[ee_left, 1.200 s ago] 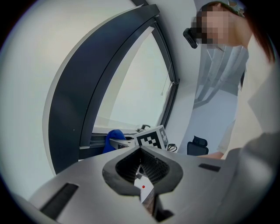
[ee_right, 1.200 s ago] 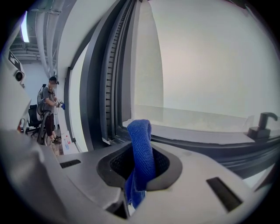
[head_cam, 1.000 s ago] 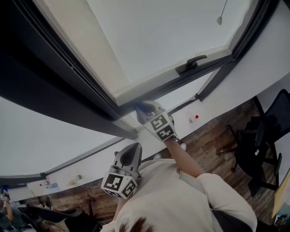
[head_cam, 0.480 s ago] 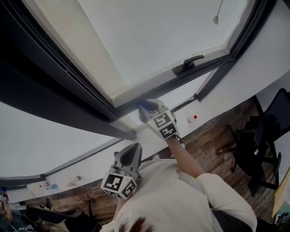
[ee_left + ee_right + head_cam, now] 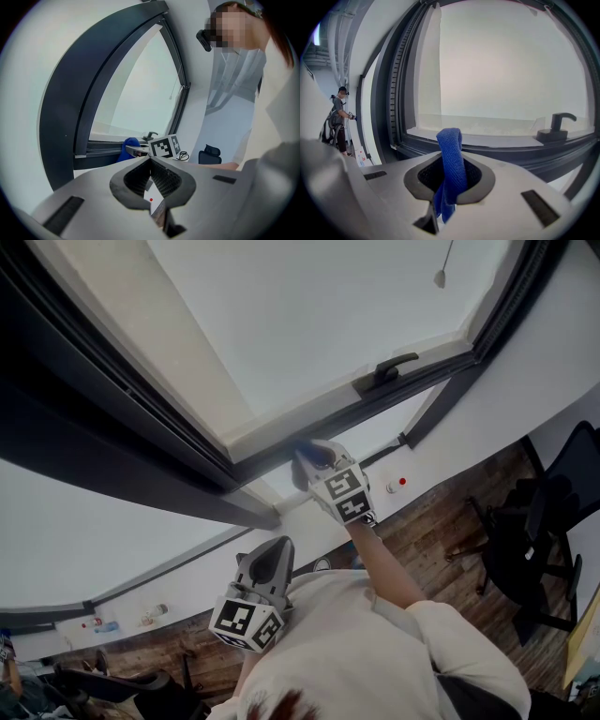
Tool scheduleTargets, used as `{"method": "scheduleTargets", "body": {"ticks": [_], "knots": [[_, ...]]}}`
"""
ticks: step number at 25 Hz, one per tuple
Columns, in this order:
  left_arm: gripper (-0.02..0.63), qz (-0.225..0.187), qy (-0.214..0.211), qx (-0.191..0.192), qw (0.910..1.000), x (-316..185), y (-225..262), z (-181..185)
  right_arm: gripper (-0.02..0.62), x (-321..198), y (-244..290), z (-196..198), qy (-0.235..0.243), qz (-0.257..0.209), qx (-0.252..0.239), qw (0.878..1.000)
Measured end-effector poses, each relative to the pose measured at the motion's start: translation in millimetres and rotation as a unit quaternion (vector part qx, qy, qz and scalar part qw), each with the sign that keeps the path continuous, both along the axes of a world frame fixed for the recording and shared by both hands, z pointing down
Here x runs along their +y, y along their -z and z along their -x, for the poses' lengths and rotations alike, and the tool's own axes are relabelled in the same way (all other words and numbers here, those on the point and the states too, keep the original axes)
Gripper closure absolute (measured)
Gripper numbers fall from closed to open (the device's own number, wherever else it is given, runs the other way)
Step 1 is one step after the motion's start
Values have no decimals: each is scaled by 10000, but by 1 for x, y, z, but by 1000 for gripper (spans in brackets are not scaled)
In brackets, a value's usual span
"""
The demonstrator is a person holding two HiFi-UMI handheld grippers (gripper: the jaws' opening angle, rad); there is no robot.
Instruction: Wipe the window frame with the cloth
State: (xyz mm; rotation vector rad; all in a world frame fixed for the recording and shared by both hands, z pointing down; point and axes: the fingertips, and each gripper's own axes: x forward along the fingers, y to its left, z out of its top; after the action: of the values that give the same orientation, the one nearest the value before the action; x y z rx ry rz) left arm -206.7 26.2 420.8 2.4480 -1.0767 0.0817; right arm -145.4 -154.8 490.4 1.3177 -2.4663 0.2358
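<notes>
The right gripper (image 5: 309,458) is held up at the window frame (image 5: 412,385). Its jaws are closed tight on a blue cloth (image 5: 304,454). In the right gripper view, the right gripper (image 5: 450,180) pinches the cloth (image 5: 451,154) in the middle. One end of the cloth sticks up past the jaw tips and folds over. The other end hangs down behind the jaws. The top of the cloth sits in front of the dark bottom bar of the window frame (image 5: 487,150).

In the head view, the cloth looks to touch that bottom bar, nearer the frame's left corner. The black window handle (image 5: 384,371) is farther along the same bar, toward the right corner, well apart from the cloth. The handle (image 5: 555,127) shows on the right in the right gripper view too.

The left gripper (image 5: 270,559) is held low, close to the person's chest, away from the window. In its own view, the left gripper (image 5: 151,180) has its jaws together with nothing between them. Past them, the cloth (image 5: 127,149) shows against the frame.
</notes>
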Motion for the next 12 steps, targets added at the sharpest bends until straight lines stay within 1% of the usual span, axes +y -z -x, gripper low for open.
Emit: {"method": "scheduleTargets", "body": {"ticks": [12], "knots": [[597, -28, -5, 10, 10000, -2, 1, -14, 546, -7, 0, -28, -181, 20, -25, 9998]]}}
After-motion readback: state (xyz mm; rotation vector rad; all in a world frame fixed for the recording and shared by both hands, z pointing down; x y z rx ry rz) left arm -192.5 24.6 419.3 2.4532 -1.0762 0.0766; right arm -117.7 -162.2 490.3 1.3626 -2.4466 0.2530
